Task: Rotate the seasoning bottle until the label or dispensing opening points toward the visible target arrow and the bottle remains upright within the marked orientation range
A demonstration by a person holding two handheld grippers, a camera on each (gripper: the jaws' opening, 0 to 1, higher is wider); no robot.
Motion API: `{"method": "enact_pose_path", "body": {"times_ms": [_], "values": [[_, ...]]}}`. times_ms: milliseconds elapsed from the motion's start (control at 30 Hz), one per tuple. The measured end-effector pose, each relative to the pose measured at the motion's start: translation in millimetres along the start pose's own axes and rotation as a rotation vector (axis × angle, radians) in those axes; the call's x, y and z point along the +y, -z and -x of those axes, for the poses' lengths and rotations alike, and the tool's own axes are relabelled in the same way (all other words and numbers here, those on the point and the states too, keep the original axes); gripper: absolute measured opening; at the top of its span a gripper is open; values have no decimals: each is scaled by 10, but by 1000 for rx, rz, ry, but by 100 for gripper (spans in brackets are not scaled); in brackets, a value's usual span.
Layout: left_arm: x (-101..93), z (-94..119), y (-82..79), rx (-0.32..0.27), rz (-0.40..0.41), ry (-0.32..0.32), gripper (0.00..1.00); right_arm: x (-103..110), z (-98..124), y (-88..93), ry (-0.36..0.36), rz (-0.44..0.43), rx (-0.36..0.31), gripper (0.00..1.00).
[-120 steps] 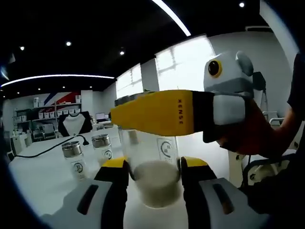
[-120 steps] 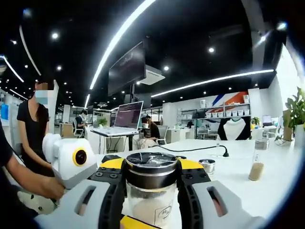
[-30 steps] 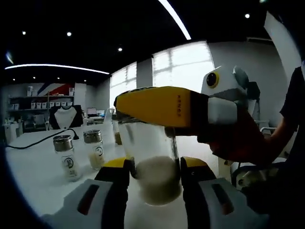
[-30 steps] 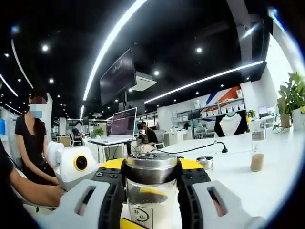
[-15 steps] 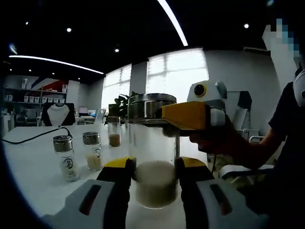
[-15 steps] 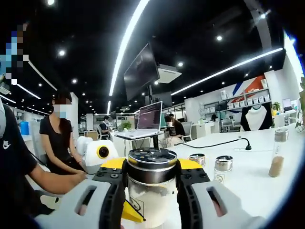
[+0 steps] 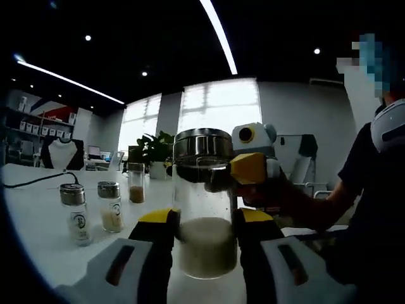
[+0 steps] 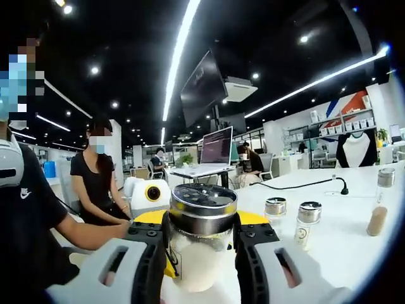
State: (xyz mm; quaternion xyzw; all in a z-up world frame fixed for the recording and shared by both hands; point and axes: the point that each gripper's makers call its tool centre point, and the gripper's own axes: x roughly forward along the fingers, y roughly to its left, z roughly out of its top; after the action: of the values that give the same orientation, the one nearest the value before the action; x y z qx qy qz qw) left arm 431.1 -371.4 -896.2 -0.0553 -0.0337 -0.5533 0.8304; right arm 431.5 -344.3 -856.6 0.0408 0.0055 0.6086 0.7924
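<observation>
A clear seasoning bottle [image 7: 205, 209] with a steel lid stands upright and holds white powder in its lower third. My left gripper [image 7: 205, 220] is shut on its lower body, with a yellow tip on each side. My right gripper [image 7: 248, 170] comes in from the right and is closed around the bottle just under the lid. In the right gripper view the same bottle [image 8: 201, 244] sits between my right gripper [image 8: 201, 223] tips. Its label shows as a sliver on the bottle's left edge. No arrow mark is in sight.
Three small shaker bottles [image 7: 73, 212] [image 7: 111, 206] [image 7: 135, 183] stand on the white table [image 7: 38, 247] to the left. A plant [image 7: 152, 158] is behind them. In the right gripper view, a laptop [image 8: 214, 152], a black cable [image 8: 304, 185] and a standing person [image 8: 95, 183] are behind.
In the left gripper view the right gripper has swung from across the bottle's front round to its right side. The label has turned leftwards in the right gripper view. Both cameras have panned.
</observation>
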Motion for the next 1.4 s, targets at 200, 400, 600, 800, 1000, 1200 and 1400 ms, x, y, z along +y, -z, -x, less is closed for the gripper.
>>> {"method": "enact_pose_path", "body": {"times_ms": [200, 400, 600, 800, 1000, 1200, 1400], "values": [[-31, 19, 27, 23, -29, 25, 41, 76, -34, 71, -40, -26, 28, 38], [-47, 4, 45, 24, -44, 32, 42, 84, -42, 85, -22, 3, 46, 39], [16, -36, 55, -3, -7, 12, 42, 48, -61, 85, 33, 53, 41, 38], [152, -9, 101, 15, 24, -48, 45, -68, -61, 126, 91, 94, 49, 38], [323, 66, 101, 76, -21, -139, 60, -144, -33, 97, 113, 99, 15, 38], [412, 107, 126, 125, -113, -203, 76, -261, -17, 120, 138, 90, 11, 38], [562, 216, 267, 215, -159, -285, 94, -443, 9, 58, 162, 117, -14, 38]]}}
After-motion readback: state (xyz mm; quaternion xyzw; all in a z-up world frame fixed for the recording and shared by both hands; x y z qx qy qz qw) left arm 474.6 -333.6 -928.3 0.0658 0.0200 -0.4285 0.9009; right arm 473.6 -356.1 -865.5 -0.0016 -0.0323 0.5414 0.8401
